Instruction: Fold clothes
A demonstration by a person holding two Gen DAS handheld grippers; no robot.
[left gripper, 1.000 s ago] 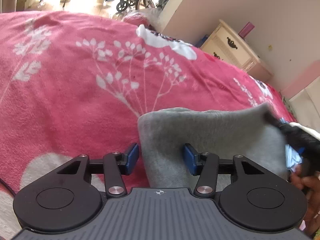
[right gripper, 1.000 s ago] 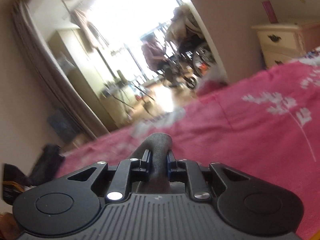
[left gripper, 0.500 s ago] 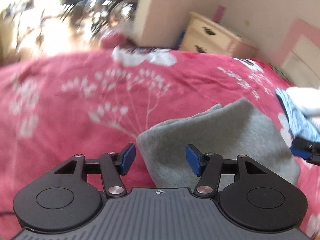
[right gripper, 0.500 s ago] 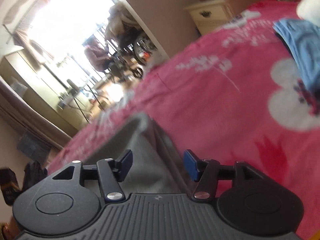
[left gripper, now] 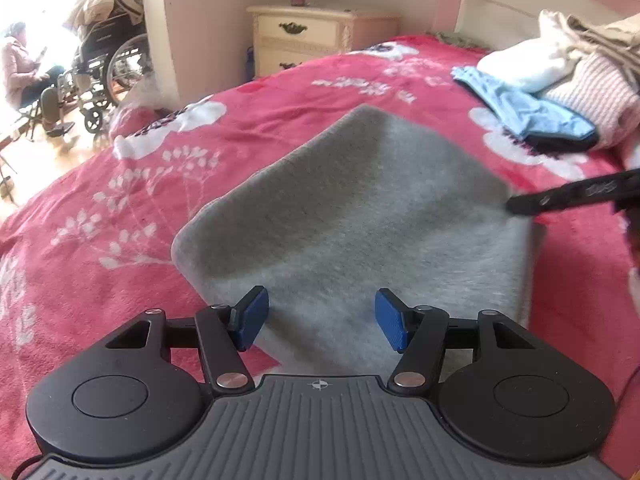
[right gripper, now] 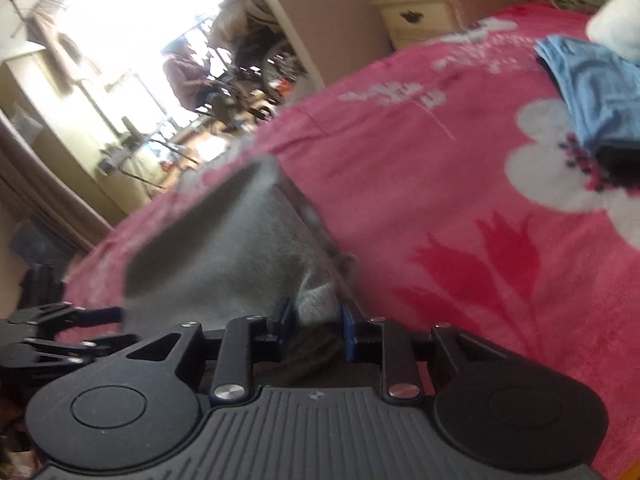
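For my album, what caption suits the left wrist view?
Open left gripper poised over a folded grey garment on a pink floral blanket.

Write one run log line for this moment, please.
task: fold clothes | left gripper: open over folded grey garment | right gripper: shut on garment corner | surface: pink floral blanket

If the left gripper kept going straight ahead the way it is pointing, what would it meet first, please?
Most likely the grey garment: the open left gripper already has it between its fingers, though depth is hard to judge.
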